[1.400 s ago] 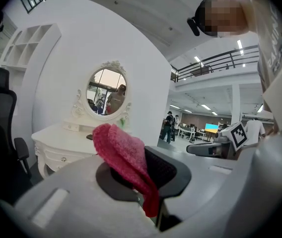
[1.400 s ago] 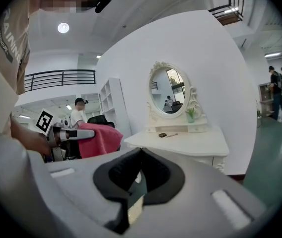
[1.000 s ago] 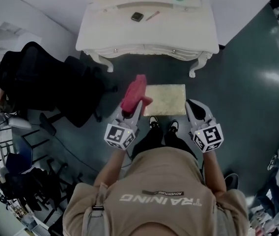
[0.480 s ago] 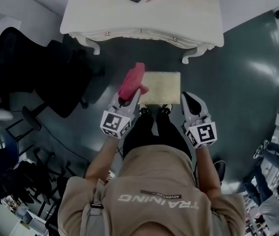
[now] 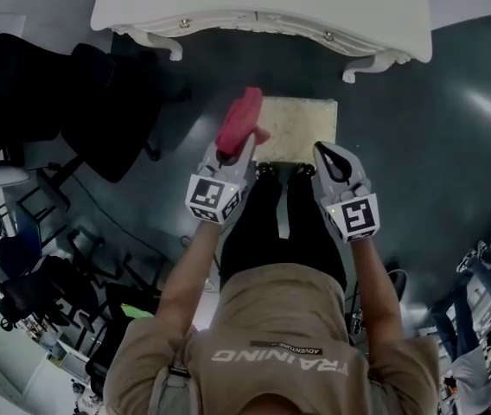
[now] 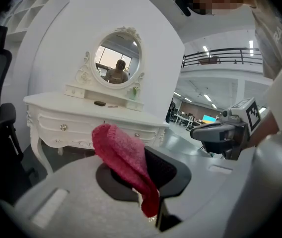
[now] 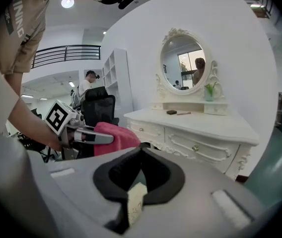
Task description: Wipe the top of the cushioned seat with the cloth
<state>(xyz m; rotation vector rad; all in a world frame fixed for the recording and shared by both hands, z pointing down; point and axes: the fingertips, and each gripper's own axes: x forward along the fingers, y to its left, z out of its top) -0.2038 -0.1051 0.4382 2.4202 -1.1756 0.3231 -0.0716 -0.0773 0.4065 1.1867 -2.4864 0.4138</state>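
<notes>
Your cloth [image 5: 239, 121] shows deep pink-red against the cushioned seat [image 5: 302, 132], whose top is pale cream with a fine mottled speckle. Beyond the seat, the dressing table [image 5: 263, 7] is plain white. Around the seat, the floor [image 5: 418, 145] is dark teal-grey, and left of it the office chairs [image 5: 73, 85] are black. Your left gripper [image 5: 239, 150] and right gripper [image 5: 330, 154] are light grey, each with a marker cube [image 5: 212, 200] patterned in black-and-white squares.

I count two grippers, left gripper [image 5: 237, 150] and right gripper [image 5: 327, 154], one pink cloth [image 5: 239, 121], one cushioned seat [image 5: 302, 126], one white bench [image 5: 263, 7], one oval mirror [image 7: 185, 61], one small dark box [image 7: 172, 112], one pen [image 7: 183, 113].
</notes>
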